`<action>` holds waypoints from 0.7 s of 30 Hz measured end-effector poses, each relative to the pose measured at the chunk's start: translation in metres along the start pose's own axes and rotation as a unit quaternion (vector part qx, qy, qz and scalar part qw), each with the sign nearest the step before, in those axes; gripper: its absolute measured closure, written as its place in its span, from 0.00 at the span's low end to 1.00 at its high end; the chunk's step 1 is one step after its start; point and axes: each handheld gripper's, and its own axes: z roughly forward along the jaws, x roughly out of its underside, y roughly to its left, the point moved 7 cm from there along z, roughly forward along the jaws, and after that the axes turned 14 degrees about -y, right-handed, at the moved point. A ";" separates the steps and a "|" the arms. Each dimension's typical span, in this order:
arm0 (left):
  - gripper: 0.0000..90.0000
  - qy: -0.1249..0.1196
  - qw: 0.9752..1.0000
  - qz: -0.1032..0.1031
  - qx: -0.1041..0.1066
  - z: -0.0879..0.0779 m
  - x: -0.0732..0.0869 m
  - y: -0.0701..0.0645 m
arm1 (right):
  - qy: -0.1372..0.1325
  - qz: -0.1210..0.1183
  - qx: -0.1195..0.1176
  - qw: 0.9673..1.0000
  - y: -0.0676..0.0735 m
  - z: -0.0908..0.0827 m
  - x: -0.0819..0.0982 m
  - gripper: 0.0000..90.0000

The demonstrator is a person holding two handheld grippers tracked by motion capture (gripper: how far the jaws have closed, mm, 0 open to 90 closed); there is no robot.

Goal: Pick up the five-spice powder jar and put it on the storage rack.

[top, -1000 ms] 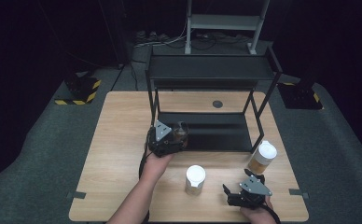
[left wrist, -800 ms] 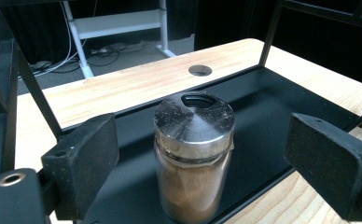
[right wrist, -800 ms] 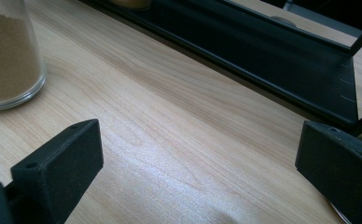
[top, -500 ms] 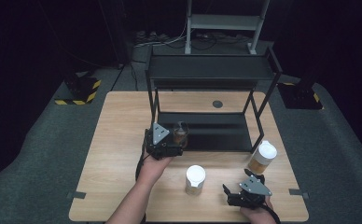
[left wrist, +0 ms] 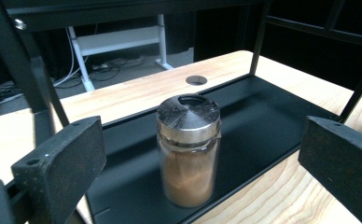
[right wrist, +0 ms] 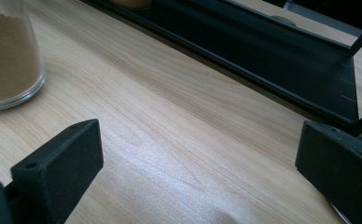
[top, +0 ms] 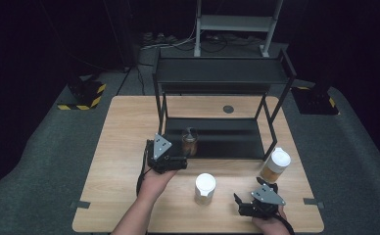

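**One jar shelved, two left on the worktop**

The black rack (top: 221,117) is the landmark here — everything else is placed against it. It stands on the wooden worktop (top: 119,127), toward the far side, and its lower shelf (left wrist: 263,116) is bare but for one thing at its near left end: the metal-capped jar (left wrist: 188,149) of brown powder, upright and just inside the front lip.

The left gripper (top: 164,155) sits just in front of that end of the rack. Its jaws have just been opening and now stand wide, released, with the jar between them but touched by neither pad. By the look of it, this jar's placing is done and only the backing-off remains.

Two more jars wait outside the rack: a white-lidded jar (top: 204,188) in front of its middle, and a second white-lidded jar (top: 275,165) beside its near right leg. The right gripper (top: 256,201) rests farther in front of the rack's right half, jaws spread and empty — neither jar is taken up yet. Roughly a third of the shelving seems finished.
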 end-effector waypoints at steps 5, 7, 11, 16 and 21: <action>0.01 -0.006 1.000 0.004 -0.001 -0.013 -0.001 -0.001 | 0.000 -0.003 0.000 1.000 0.000 0.000 0.000 0.00; 0.01 -0.006 1.000 0.006 -0.003 -0.018 -0.002 -0.001 | 0.000 -0.003 0.000 1.000 0.000 0.000 0.000 0.00; 0.01 -0.006 1.000 0.011 -0.006 -0.028 0.001 -0.002 | -0.001 -0.004 0.000 1.000 0.001 0.000 0.000 0.00; 0.01 -0.008 1.000 0.009 -0.008 -0.038 0.006 -0.001 | 0.000 -0.004 0.000 1.000 0.001 0.000 0.000 0.00; 0.01 -0.005 1.000 0.010 -0.015 -0.054 0.015 0.002 | 0.000 -0.005 0.001 1.000 0.001 0.000 0.000 0.00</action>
